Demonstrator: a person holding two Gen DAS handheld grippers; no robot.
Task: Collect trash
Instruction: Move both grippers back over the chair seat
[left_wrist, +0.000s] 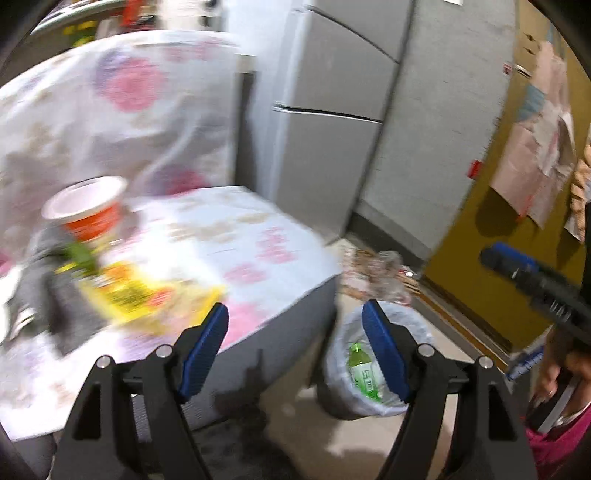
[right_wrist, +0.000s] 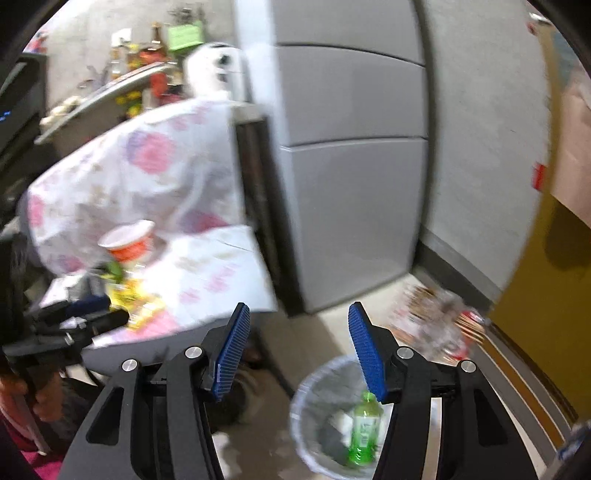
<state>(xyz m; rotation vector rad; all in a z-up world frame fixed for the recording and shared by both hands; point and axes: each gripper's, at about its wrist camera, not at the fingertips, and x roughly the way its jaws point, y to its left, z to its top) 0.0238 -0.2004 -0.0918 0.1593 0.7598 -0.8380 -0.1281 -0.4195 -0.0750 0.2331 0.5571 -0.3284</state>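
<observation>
A lined trash bin (left_wrist: 341, 373) (right_wrist: 314, 413) stands on the floor beside a low table, and a green plastic bottle (left_wrist: 364, 373) (right_wrist: 364, 430) lies inside it. My left gripper (left_wrist: 295, 347) hangs open and empty over the table's corner and the bin. My right gripper (right_wrist: 299, 349) is open and empty above the bin. On the table (left_wrist: 258, 229) lie a red and white paper cup (left_wrist: 90, 208) (right_wrist: 129, 242), a yellow wrapper (left_wrist: 133, 291) (right_wrist: 138, 302) and a green wrapper (left_wrist: 79, 254). Each gripper shows at the edge of the other's view.
A grey refrigerator (left_wrist: 332, 110) (right_wrist: 351, 147) stands behind the table. A clear plastic bag of rubbish (left_wrist: 376, 275) (right_wrist: 432, 317) lies on the floor by a yellow door (left_wrist: 491, 258). A floral cloth covers the table and a bulky shape behind it. A person's hand (left_wrist: 565, 373) holds the right gripper.
</observation>
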